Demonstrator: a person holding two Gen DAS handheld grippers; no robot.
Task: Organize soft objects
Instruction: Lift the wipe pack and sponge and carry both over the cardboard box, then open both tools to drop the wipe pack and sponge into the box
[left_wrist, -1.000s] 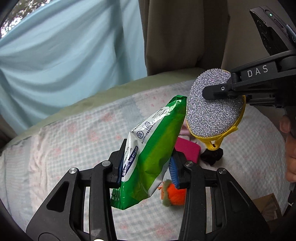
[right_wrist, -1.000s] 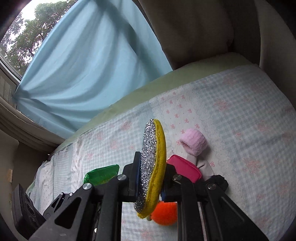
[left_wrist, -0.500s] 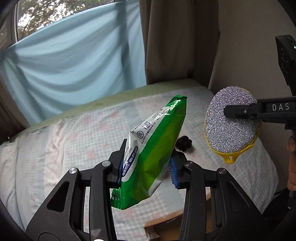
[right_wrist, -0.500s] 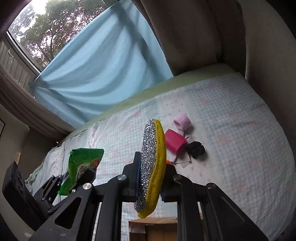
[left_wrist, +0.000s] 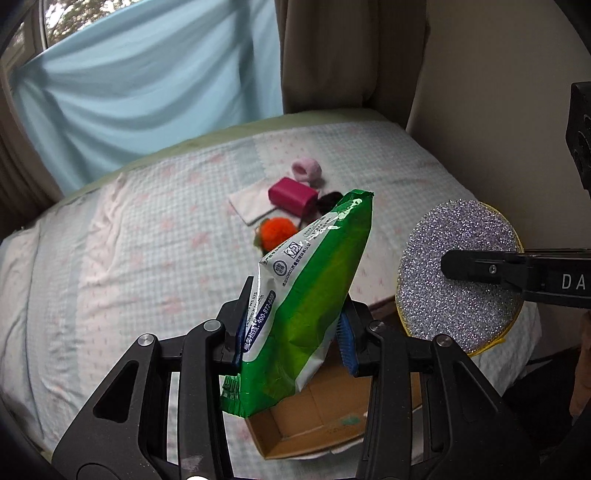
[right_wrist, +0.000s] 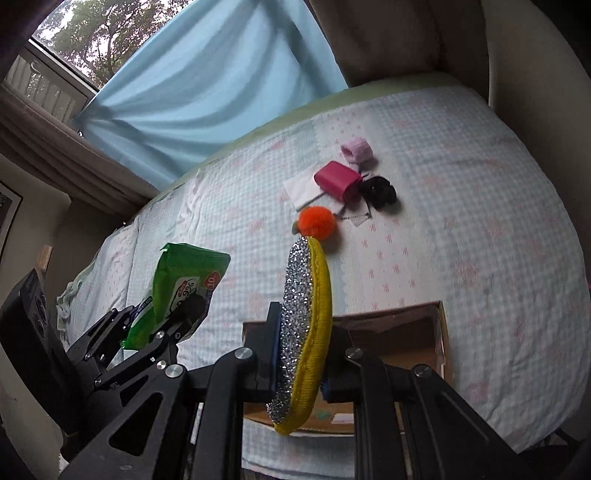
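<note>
My left gripper (left_wrist: 291, 339) is shut on a green wet-wipes pack (left_wrist: 306, 295) and holds it upright in the air above an open cardboard box (left_wrist: 314, 417) on the bed's near edge. My right gripper (right_wrist: 301, 354) is shut on a round silver-and-yellow scouring sponge (right_wrist: 304, 325), also above the box (right_wrist: 406, 332). The sponge (left_wrist: 458, 273) shows to the right in the left wrist view; the pack (right_wrist: 181, 284) shows to the left in the right wrist view. On the bed lie an orange pompom (left_wrist: 277, 232), a magenta pouch (left_wrist: 291, 195), a pink fuzzy roll (left_wrist: 306, 170) and a black soft item (left_wrist: 328, 201).
The bed (left_wrist: 129, 240) has a pale checked sheet. A white cloth (left_wrist: 251, 203) lies under the pouch. A blue curtain (left_wrist: 147, 81) and beige drapes (left_wrist: 351, 55) hang behind the bed. A wall (left_wrist: 480, 110) runs along the right side.
Both grippers have pulled back and risen with their loads. The cardboard box has come into view beneath them, and the items on the bed look farther off.
</note>
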